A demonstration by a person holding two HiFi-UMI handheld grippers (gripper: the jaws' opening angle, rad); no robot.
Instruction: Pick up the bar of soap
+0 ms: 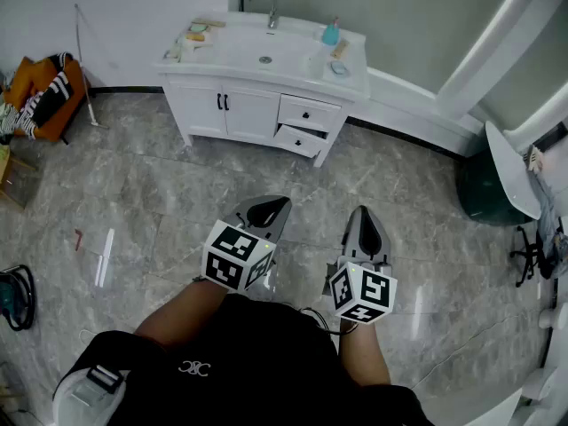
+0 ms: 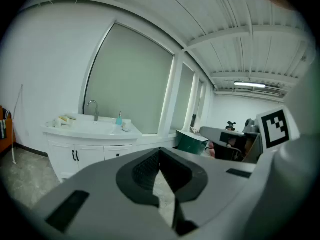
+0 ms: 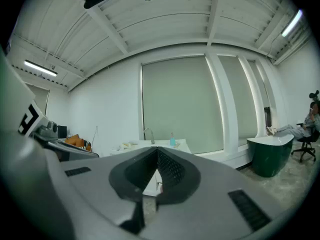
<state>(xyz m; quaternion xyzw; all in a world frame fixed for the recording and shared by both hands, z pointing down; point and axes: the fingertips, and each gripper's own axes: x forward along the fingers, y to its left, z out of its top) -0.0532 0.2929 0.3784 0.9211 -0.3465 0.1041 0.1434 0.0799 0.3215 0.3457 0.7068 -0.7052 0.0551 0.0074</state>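
— So, what are the hand-held grippers holding?

— Nothing. My left hand-held gripper [image 1: 282, 202] is clenched: its tips meet, and only floor shows through the gap behind them. My right hand-held gripper [image 1: 362, 209] is clenched and empty too. I hold the two side by side above the marble floor [image 1: 160, 202], well short of the tap [image 1: 269, 7], both pointing towards it.

— And the soap?

— It's on the white table [image 1: 266, 76], left of the tap, towards that end of the top. A small cluster of things lies there, and I take the pale yellowish bar in it for the soap [image 1: 196, 36]. At this range it is too small for me to be certain. Both hand-held grippers are well apart from it.

— What else is near the tap?

— A blue bottle [image 1: 330, 32] stands upright to the right of the tap. A small dish [image 1: 339, 67] lies further right of the tap, near the table's front edge. Below the tap and to its right, one drawer [image 1: 300, 140] hangs open.
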